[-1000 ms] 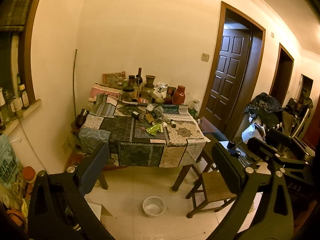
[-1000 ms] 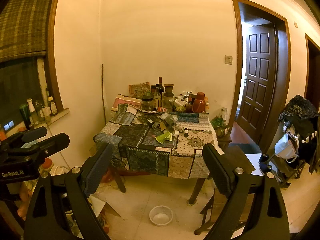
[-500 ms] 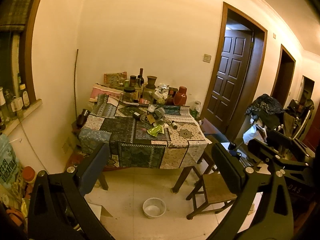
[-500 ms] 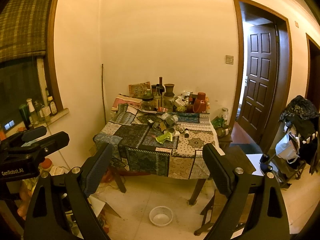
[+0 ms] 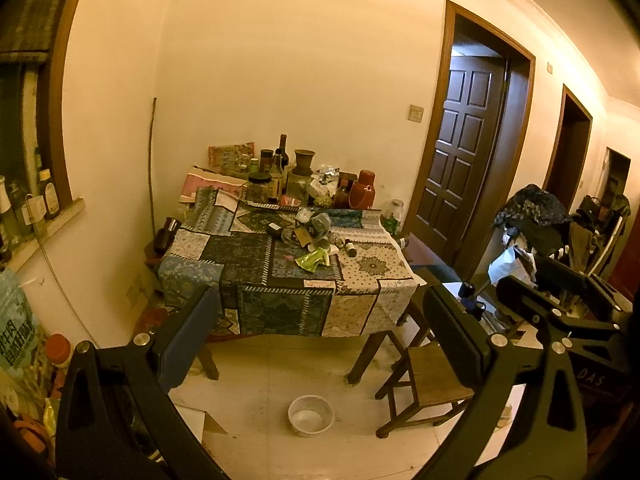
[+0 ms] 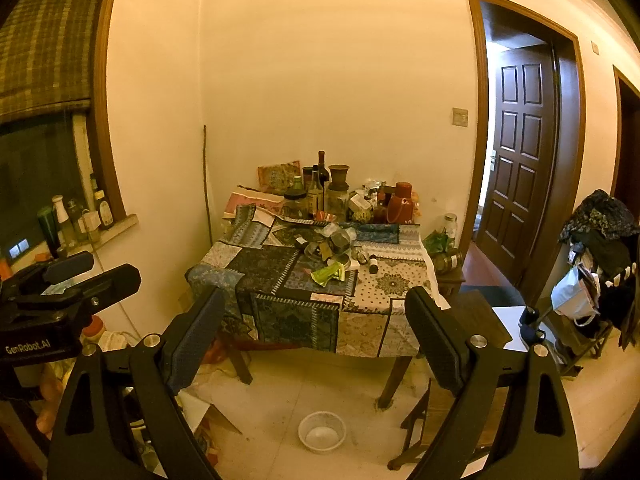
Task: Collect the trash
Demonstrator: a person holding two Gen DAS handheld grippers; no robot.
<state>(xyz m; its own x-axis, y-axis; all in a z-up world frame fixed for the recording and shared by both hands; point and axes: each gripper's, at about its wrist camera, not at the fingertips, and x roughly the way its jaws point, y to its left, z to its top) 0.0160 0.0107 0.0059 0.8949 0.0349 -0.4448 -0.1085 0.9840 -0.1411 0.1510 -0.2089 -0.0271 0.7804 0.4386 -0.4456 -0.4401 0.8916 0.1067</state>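
A pile of trash [image 5: 310, 236] with a green wrapper [image 5: 313, 258] lies mid-table on a patchwork tablecloth [image 5: 248, 256]; it also shows in the right wrist view [image 6: 334, 248], with the wrapper [image 6: 329, 272]. A white basket [image 5: 311, 415] stands on the floor in front of the table, also seen in the right wrist view [image 6: 322, 431]. My left gripper [image 5: 320, 328] is open and empty, well short of the table. My right gripper [image 6: 316, 324] is open and empty, also far back.
Bottles, jars and a red thermos [image 5: 362, 190] crowd the table's back. A wooden stool [image 5: 428, 384] stands at the table's right front. A dark door [image 5: 460, 152] is right; a loaded rack [image 6: 596, 264] far right. Bottles line the windowsill [image 6: 72, 220].
Both grippers have crept slightly forward toward the table; the view barely shifts. Both stay open and empty.
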